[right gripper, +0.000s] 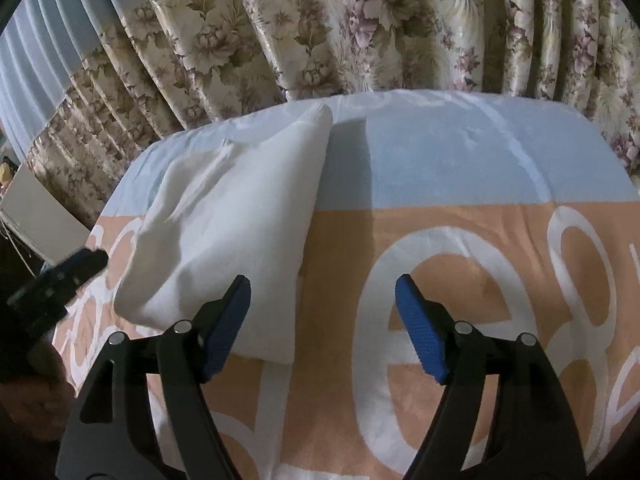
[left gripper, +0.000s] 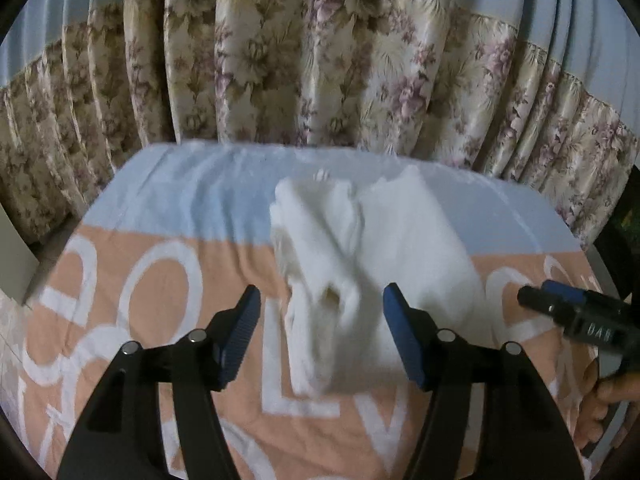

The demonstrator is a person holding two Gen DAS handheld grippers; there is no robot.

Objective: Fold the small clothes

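A small white garment (left gripper: 404, 236) lies partly folded on a cloth-covered surface (left gripper: 168, 216), light blue at the back and orange with big white letters in front. My left gripper (left gripper: 321, 291) is open just above its near, bunched end, which is blurred; the blue pads (left gripper: 240, 336) do not touch it. In the right wrist view the same garment (right gripper: 232, 216) lies left of centre, and my right gripper (right gripper: 323, 280) stands open over the orange cloth with nothing between its fingers. Its left finger (right gripper: 224, 328) is over the garment's near corner.
A floral curtain (left gripper: 320, 72) hangs close behind the far edge of the surface. The right gripper's black body (left gripper: 568, 308) and a hand (left gripper: 604, 400) show at the right of the left wrist view. The left gripper (right gripper: 68, 276) shows at the left of the right wrist view.
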